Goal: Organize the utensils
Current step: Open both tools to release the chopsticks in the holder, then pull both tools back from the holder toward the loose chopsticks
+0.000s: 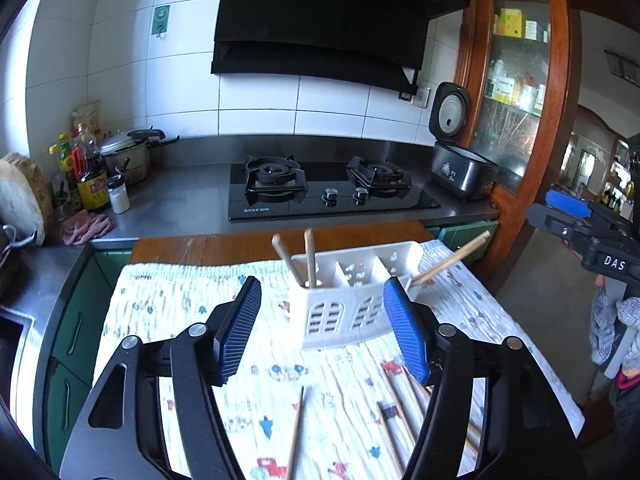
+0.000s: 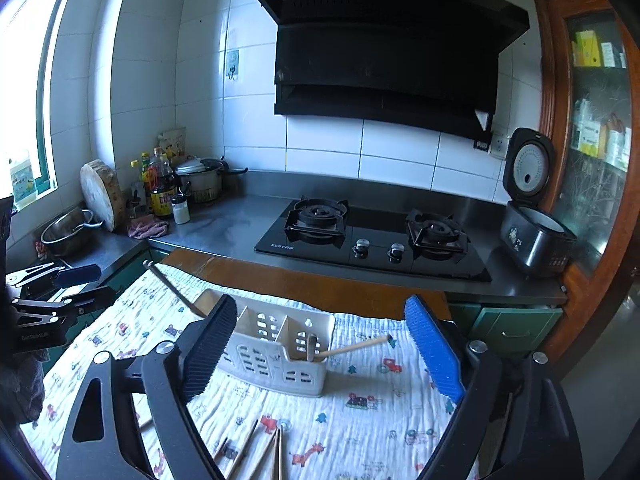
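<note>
A white slotted utensil holder [image 1: 344,312] stands on a printed cloth [image 1: 280,380]; it also shows in the right wrist view [image 2: 276,356]. Two chopsticks [image 1: 300,256] stand in its left compartment and one chopstick [image 1: 452,258] leans out of its right end, seen too in the right wrist view [image 2: 356,347]. Several loose chopsticks lie on the cloth in front [image 1: 396,412], [image 2: 264,452]. My left gripper [image 1: 326,336] is open and empty above the cloth, just before the holder. My right gripper [image 2: 326,356] is open and empty, also near the holder.
The cloth covers a wooden table [image 2: 320,284] set against a steel counter with a gas hob [image 2: 372,236]. A rice cooker [image 2: 532,236] stands open at the right. Bottles, a pot and a chopping block [image 2: 102,194] sit at the left. A wooden cabinet [image 1: 516,92] is at right.
</note>
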The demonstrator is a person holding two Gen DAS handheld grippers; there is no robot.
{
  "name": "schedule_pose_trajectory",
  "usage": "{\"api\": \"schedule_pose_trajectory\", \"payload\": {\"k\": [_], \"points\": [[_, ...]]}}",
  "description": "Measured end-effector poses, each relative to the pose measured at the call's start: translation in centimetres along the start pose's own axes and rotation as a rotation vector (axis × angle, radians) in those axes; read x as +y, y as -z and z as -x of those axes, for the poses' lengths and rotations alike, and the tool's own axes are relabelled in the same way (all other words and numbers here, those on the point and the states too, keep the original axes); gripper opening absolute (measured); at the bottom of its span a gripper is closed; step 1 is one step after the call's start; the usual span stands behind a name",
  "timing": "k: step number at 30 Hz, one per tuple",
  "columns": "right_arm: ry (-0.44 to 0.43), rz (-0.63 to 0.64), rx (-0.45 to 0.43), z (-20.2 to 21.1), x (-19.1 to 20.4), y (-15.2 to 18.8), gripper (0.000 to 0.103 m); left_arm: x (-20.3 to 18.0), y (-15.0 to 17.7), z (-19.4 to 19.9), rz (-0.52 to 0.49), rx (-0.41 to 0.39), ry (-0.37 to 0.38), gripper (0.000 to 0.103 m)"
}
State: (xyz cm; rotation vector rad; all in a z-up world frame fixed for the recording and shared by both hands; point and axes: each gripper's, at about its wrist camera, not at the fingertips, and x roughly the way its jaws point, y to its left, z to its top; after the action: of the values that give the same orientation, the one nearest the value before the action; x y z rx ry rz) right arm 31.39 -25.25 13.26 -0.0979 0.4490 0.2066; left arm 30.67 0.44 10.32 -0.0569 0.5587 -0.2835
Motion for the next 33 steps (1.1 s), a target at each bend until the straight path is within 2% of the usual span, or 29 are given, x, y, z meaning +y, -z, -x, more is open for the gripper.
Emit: {"api": "schedule_pose_trajectory", "payload": {"k": [10, 15, 23, 26, 33], "points": [[-0.043, -0.004, -0.019, 4.4, 1.7, 5.1, 0.093, 0.7, 6.7, 3.1, 0.0, 0.026, -0.03, 0.064], [-0.082, -0.024, -0.001, 5.4, 2.8, 8.9, 0.094, 1.1, 10.8, 3.9, -0.001, 0.071, -0.043, 0.064], [-0.092, -0.047, 0.037, 6.6, 3.7, 15.0, 0.095, 2.5, 16.9, 4.0, 0.031, 0.148, -0.06, 0.064], [-0.089, -0.057, 0.052, 6.8, 3.6, 16.9, 0.095, 2.8, 18.7, 3.7, 0.024, 0.173, -0.083, 0.064], [-0.083, -0.085, 0.115, 6.5, 3.4, 20.5, 0.096, 2.9, 20.8, 2.5, 0.055, 0.223, -0.067, 0.064]]}}
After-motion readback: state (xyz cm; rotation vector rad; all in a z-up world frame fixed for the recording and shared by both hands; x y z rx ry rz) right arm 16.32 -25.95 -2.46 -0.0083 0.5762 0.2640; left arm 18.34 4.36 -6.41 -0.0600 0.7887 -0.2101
